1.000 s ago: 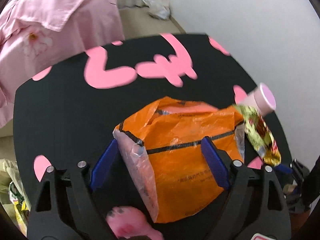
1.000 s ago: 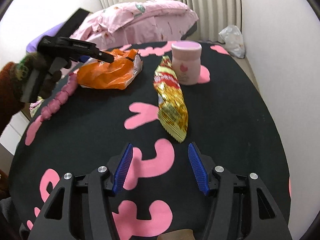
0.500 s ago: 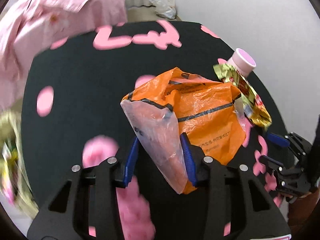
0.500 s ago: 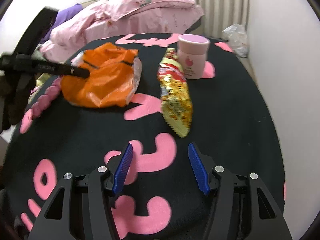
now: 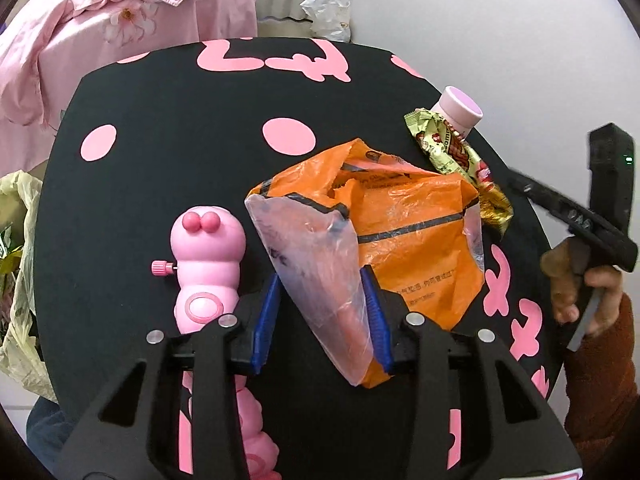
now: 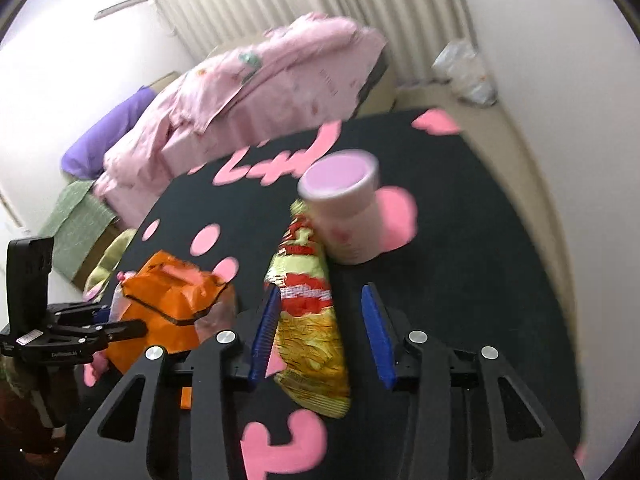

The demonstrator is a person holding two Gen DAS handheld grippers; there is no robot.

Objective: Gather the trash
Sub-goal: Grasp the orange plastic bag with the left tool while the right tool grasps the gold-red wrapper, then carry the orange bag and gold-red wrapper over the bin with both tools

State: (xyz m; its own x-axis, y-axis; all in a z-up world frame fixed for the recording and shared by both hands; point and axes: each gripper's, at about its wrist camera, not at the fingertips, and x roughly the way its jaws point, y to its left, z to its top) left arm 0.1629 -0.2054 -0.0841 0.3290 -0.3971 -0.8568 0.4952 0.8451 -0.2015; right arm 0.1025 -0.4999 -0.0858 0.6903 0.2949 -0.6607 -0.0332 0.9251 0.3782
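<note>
An orange plastic bag (image 5: 404, 236) with a clear panel lies on the black table (image 5: 168, 128) with pink shapes. My left gripper (image 5: 322, 300) is shut on the bag's near corner. The bag also shows in the right wrist view (image 6: 172, 304). A yellow-red snack wrapper (image 6: 310, 320) lies between the fingers of my open right gripper (image 6: 322, 312), with the pads apart from it. The wrapper (image 5: 460, 160) shows beside the bag in the left wrist view, where the right gripper (image 5: 568, 216) is partly seen.
A pink-lidded jar (image 6: 344, 208) stands just behind the wrapper. A pink caterpillar toy (image 5: 206, 260) lies left of the bag. A yellowish bag (image 5: 20, 264) hangs off the table's left edge. A pink quilt (image 6: 256, 80) lies on a bed beyond the table.
My left gripper closed on the orange bag's corner and pulled back with it. My right gripper moved forward until the snack wrapper lies between its open fingers.
</note>
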